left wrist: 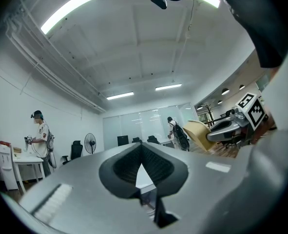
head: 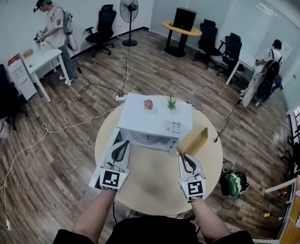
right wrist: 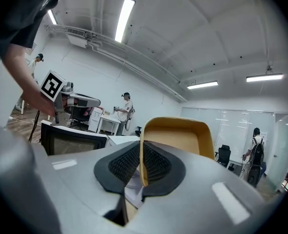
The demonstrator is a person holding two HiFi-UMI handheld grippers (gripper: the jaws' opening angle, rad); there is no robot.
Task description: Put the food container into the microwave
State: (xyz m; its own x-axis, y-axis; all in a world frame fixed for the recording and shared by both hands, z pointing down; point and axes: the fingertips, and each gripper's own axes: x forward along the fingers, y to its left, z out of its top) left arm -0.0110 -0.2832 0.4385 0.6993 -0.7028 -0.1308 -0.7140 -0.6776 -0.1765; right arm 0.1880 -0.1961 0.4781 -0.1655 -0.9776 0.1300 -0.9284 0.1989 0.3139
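From the head view, you stand at the round table [head: 155, 184] with the white microwave [head: 155, 113] facing you. Your right gripper [head: 186, 159] holds the yellow food container [head: 194, 140] tilted just off the microwave's right front corner, in the air and not yet inside. Your left gripper [head: 120, 150] is down at the left front corner.

In the left gripper view, the jaws meet at their tips. Only a white sliver shows through the gap below them, and I can make out nothing clamped there. The container [left wrist: 198, 133] appears off to the right.

In the right gripper view, the pads are closed on one side wall of the container [right wrist: 180, 138], with its open tray rising above them. The dark-framed microwave door [right wrist: 73, 141] stands swung out on the left, with the left gripper [right wrist: 78, 101] just above it.

My read is that the door is open and you are carrying the container in. The next move calls for levelling the container and swinging it left to the opening — keep clear of the frame. Then slide it in flat, and let go only once it rests on the floor of the cavity.
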